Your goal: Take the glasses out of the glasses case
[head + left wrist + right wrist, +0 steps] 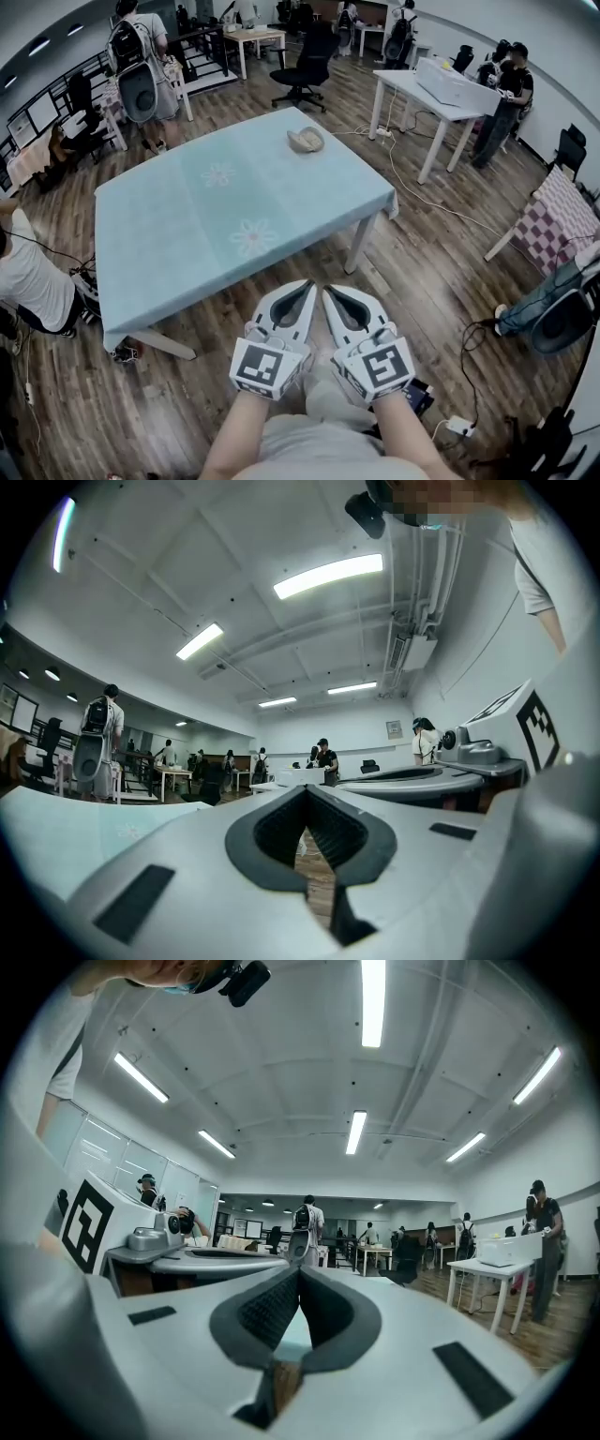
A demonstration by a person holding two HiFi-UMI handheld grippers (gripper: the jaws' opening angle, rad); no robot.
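**A:** Task items, how many?

**B:** Glasses case (306, 140): one. Small, rounded, beige, and soft-looking. It is too small in the head view to tell whether it lies open or shut, and no glasses can be made out.

**A:** Tools?

**B:** Two. The left gripper (301, 285) and right gripper (329, 292) have smooth white shells that taper to a point. Each has dark ribbed pads (330, 834) round a diamond-shaped hollow. Marker cubes: two, one per gripper, white with black square patterns. The left one (262, 367) and the right one (382, 366) sit close to the person's forearms.

**A:** State of each?

**B:** On both, the jaws meet at the tips. Each gripper's own view shows only floor and table edge through the hollow, with nothing held between the jaws.

**A:** Furniture?

**B:** Table (159, 244): one, rectangular, with white legs and a pale blue cloth. Flower prints (253, 237) on the cloth: two, white. Floor (431, 234): wood planks. Further back there is a white table (412, 86) and one black office chair (305, 61).

**A:** Where is the case relative to the grippers?

**B:** The case rests on the far part of the cloth, toward the table's far right corner. The grippers are side by side over the floor, tips nearly touching, just short of the table's near edge. They point level toward the table. The case is well apart from both, with the whole cloth between.
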